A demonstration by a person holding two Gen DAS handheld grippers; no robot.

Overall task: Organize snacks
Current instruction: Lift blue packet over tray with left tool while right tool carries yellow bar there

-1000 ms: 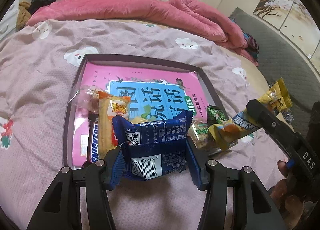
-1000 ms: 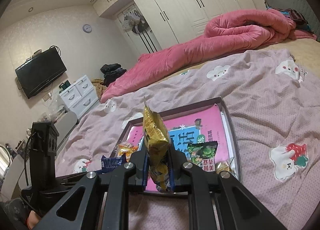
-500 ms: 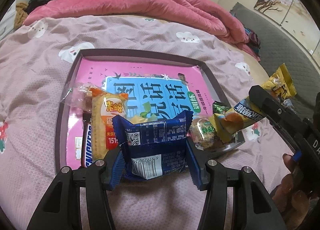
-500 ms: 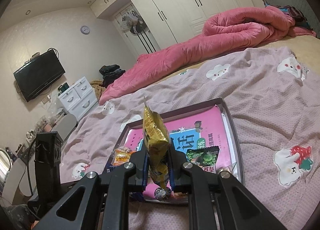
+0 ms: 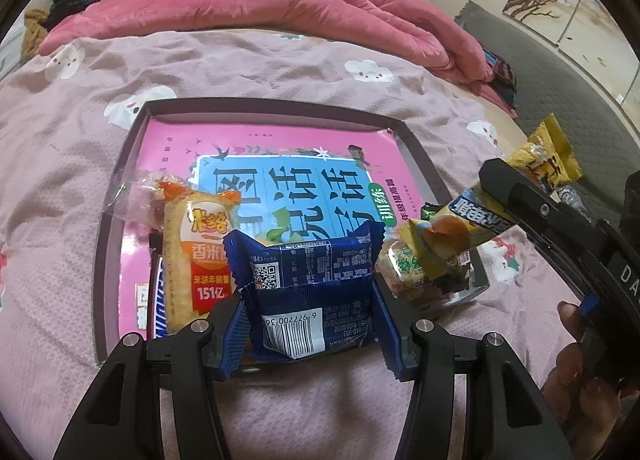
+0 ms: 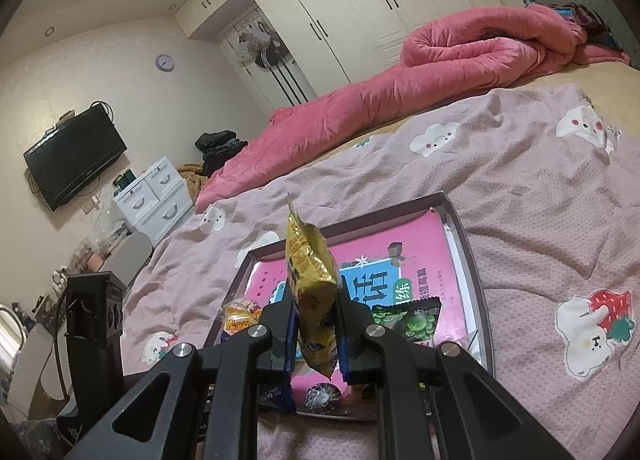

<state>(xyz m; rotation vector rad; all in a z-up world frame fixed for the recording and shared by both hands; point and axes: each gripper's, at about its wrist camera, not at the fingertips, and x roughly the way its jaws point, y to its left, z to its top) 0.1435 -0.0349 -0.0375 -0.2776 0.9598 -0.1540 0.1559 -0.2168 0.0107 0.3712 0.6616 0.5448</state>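
My left gripper is clamped on a blue snack packet, barcode side facing me, the packet standing between the blue pads at the tray's near edge. My right gripper is pinched tight on a yellow snack bag that sticks up above the fingers, over the near part of the tray. Just beyond the blue packet lie an orange rice-cracker pack to the left and a green-printed packet to the right. They rest on a pink book filling the tray, which sits on the pink bedspread.
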